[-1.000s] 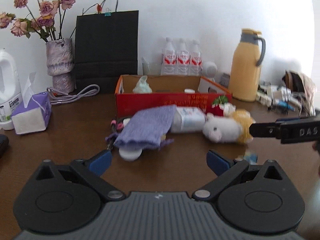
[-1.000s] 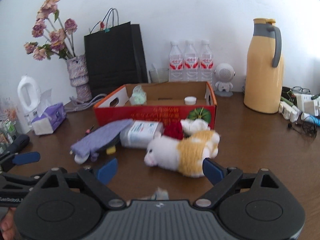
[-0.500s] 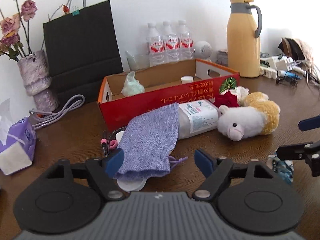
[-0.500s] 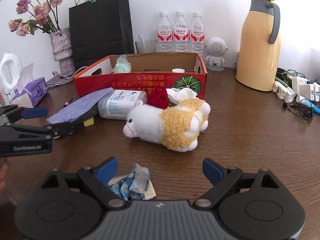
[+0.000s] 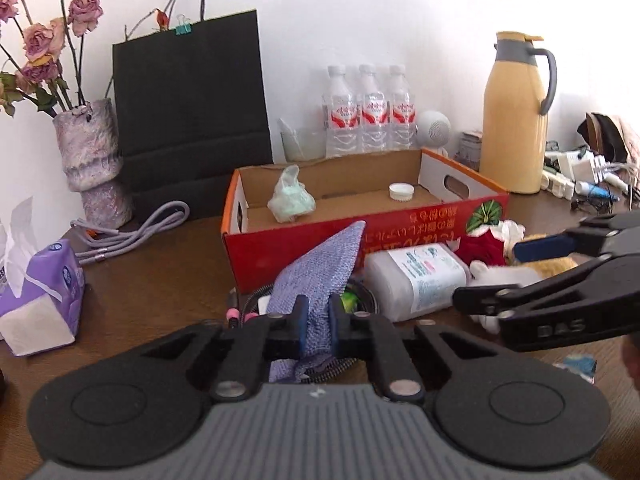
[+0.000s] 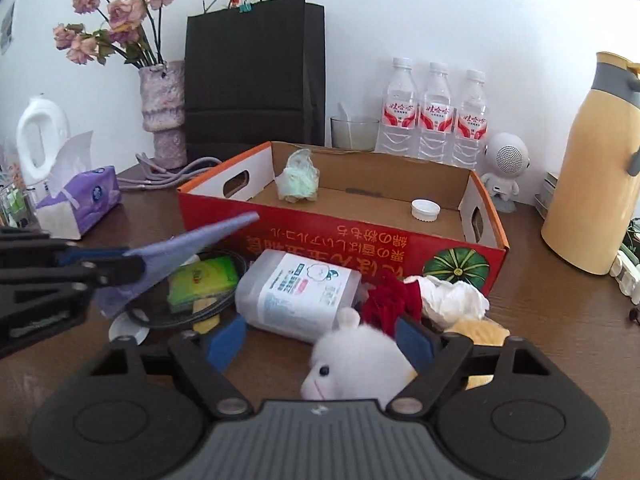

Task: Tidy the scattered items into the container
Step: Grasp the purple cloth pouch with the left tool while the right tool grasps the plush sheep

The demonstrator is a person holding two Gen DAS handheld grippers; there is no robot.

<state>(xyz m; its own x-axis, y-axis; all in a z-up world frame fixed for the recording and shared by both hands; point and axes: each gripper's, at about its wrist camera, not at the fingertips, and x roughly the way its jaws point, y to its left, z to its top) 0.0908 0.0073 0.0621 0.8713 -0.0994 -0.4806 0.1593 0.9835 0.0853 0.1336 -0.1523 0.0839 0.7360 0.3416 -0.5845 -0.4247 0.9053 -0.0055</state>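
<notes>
Left gripper [image 5: 318,322] was wide open, now closing on purple pouch [image 5: 320,276] before red box [image 5: 400,224] | right gripper [image 6: 320,344] closing around plush toy [image 6: 360,360], not yet pinched | both pickups starting.

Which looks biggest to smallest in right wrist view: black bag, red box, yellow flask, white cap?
1. Red box
2. Black bag
3. Yellow flask, cut off by the frame edge, so its true rank against the bag is unsure
4. White cap

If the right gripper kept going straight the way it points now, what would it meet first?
The plush sheep: its head already sits between the closing fingers of the right gripper, which don't visibly press it yet. Beyond it lie the red cloth and the red cardboard box; depth is uncertain.
</notes>
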